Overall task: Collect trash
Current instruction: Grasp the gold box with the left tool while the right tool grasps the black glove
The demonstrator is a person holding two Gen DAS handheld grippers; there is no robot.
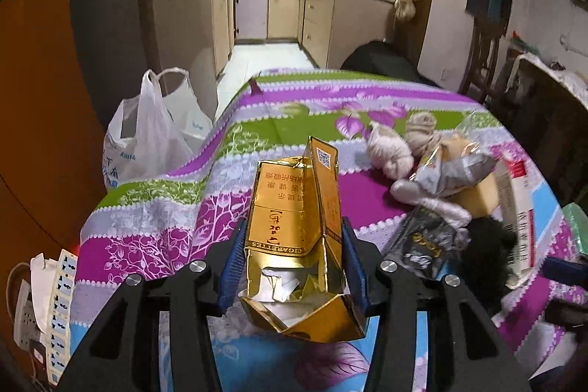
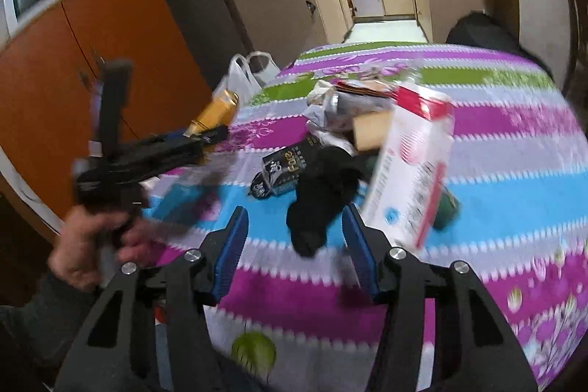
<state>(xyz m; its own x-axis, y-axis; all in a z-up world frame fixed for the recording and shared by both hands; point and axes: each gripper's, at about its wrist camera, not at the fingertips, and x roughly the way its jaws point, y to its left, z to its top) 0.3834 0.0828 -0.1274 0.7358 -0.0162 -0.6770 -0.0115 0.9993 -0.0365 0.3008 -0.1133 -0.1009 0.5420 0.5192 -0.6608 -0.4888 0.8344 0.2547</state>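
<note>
Two grippers divide the work: the left gripper [image 1: 294,263] pinches the gold cigarette carton [image 1: 294,208] above the table [image 1: 147,226], probably for the plastic bag [image 1: 147,135]; the right gripper [image 2: 294,237] hangs spread, empty, over the black sock [image 2: 319,201].

We see a table under a striped floral cloth [image 2: 477,149]; on it lie a black sock [image 2: 323,193], a dark wrapper [image 2: 283,168] and a red-and-white carton [image 2: 411,164].
</note>
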